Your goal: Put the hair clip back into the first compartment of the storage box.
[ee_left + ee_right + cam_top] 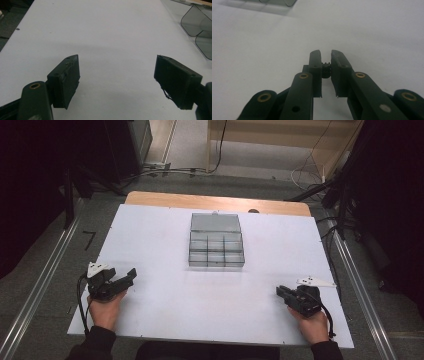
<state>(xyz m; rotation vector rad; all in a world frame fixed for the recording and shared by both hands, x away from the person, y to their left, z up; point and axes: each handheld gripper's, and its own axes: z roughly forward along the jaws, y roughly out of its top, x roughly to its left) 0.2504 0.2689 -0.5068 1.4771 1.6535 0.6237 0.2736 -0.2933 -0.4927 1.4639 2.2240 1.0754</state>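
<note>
Left gripper [131,275] sits near the table's [150,230] left front corner, jaws spread wide with bare white surface between them, touching nothing. Mid-table, toward the far edge, the box [216,251]: clear smoky plastic, rectangular, split into small square compartments, its lid [215,222] swung back and lying open behind it; its rounded corners peek in at the top right of the left gripper view. No writing is legible. Right gripper [280,291], near the right front corner, is pinched on a small dark ridged part [326,70], matte black jaws almost together.
</note>
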